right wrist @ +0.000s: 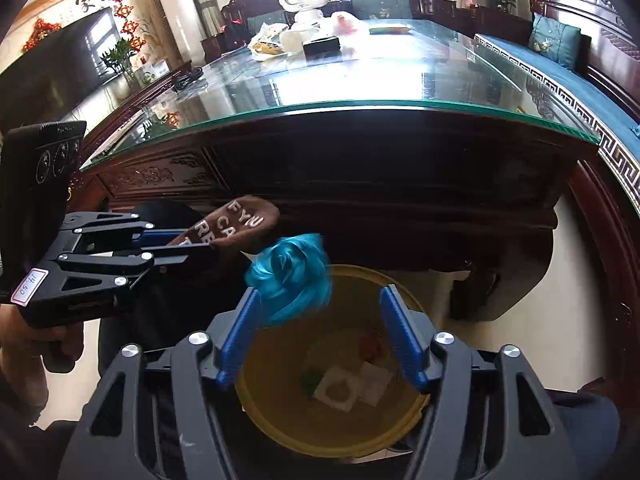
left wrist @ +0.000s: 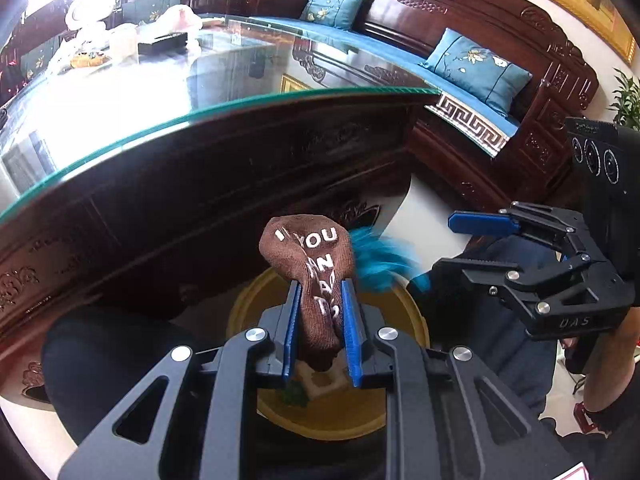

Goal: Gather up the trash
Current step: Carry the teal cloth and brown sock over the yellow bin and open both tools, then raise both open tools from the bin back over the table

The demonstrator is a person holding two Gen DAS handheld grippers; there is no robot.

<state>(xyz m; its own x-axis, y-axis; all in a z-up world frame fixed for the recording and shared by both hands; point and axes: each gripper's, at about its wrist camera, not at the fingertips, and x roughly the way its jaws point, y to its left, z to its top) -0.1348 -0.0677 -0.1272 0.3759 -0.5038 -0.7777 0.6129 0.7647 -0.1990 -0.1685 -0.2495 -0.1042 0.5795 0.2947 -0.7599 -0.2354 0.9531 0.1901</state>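
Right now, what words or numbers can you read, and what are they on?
"YOU", then "AN": brown sock held in the left gripper.
"UAS": body of the right gripper.
"H 50", handwritten and unclear: white sticker on the left gripper.
One large Chinese character: wall scroll.
The sock's other letters are too creased to read.

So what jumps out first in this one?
The brown sock with white lettering, clamped in the left gripper above the yellow bin. Beside it a blue tuft sits blurred between the right gripper's open jaws, over the same bin, touching neither pad.
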